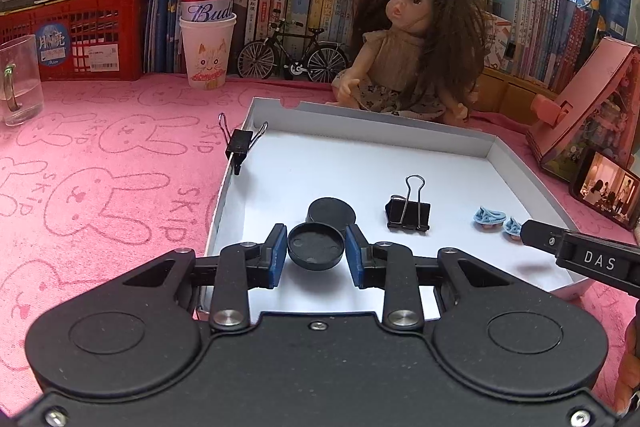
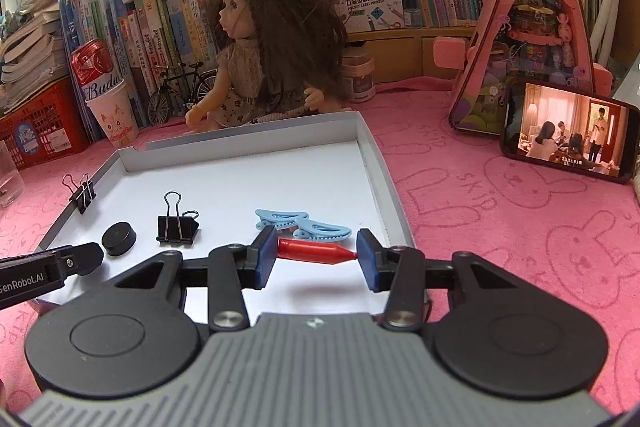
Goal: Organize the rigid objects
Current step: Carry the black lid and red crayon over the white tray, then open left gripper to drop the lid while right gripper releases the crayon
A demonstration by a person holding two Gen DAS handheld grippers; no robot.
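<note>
Left gripper [image 1: 316,254] clamps black cap [image 1: 316,251] over tray [image 1: 400,131] near-left corner; right gripper [image 2: 317,254] pinches red cone [image 2: 316,251] endwise above near edge. Placement step under way, apparently; next: lower, release beside clips.

The white tray's [image 2: 240,187] far half lies open for passage, while binder clips [image 2: 176,223], a black disc [image 2: 119,238] and blue hair clips [image 2: 304,225] crowd its near half

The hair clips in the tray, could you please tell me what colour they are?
The hair clips are light blue, clearest in the right wrist view.
</note>
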